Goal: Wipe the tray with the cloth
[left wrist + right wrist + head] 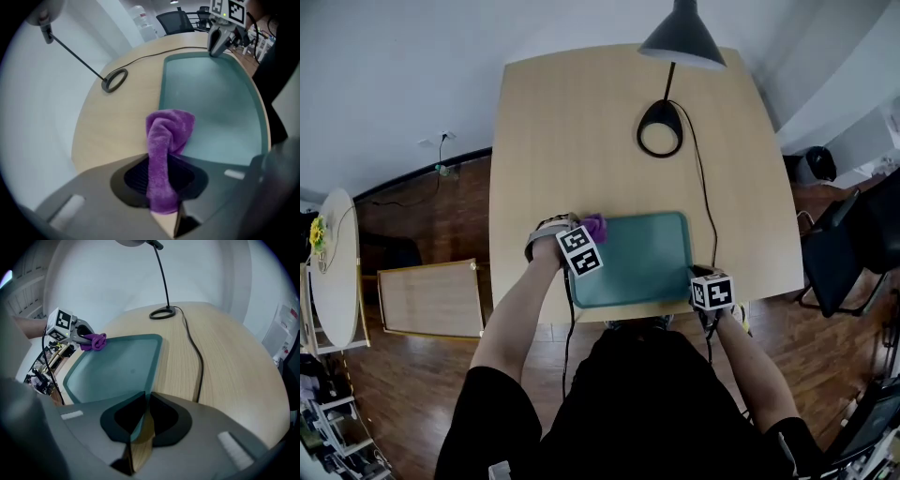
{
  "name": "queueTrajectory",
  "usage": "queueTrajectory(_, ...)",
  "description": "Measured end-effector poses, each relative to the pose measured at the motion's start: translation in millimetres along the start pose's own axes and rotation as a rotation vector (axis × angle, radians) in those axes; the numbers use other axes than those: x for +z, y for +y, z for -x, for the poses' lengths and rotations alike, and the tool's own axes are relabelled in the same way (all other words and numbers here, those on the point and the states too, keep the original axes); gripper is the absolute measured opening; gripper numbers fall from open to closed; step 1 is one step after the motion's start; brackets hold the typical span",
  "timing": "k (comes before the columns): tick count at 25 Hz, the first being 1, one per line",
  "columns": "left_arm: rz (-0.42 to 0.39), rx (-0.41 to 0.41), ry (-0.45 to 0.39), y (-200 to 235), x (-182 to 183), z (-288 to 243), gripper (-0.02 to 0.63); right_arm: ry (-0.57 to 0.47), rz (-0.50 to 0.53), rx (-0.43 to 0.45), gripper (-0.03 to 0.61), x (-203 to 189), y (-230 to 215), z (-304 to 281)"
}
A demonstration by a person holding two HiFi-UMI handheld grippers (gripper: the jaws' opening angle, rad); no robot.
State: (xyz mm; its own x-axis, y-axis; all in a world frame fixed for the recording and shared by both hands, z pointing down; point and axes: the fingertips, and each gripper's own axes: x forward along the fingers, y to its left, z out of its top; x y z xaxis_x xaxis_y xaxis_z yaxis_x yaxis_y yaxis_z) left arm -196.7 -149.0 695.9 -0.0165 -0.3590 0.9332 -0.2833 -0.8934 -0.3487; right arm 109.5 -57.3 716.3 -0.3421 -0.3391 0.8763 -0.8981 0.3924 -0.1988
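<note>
Table (581, 122), left claw (163, 185) extended, clamping cloth (169, 129)

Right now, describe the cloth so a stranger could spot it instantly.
On the wooden table lies a teal tray. At its far left corner, the left tongs pinch a small cloth: the only purple, fuzzy thing there.

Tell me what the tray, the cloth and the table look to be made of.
Tray: probably plastic, teal with a smooth matte finish. The colour is uniform, and the rim and rounded corners look moulded.
Cloth: purple microfibre or terry. It has a fuzzy nap and folds limply.
Table: pale wood or wood-look laminate with a satin finish. Fine straight grain shows, but which of the two it is can't be told.
</note>
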Motion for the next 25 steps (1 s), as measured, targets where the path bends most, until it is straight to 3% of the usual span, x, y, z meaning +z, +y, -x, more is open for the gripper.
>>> queueTrajectory(12,0.048,-0.186,-0.140,-142,32,47,0.109,0.014,0.004,0.002,0.038,-7,-5,-3)
queueTrajectory(17,-0.010,-0.329,-0.193,-187,41,67,0.109,0.018,0.007,0.005,0.038,-8,-6,-5)
queueTrajectory(21,-0.038,-0.367,-0.181,-197,41,69,0.109,0.012,0.009,0.006,0.038,-8,-3,-4)
queueTrajectory(25,0.026,-0.335,-0.155,-163,41,50,0.109,0.001,0.018,0.011,0.038,-2,0,-1)
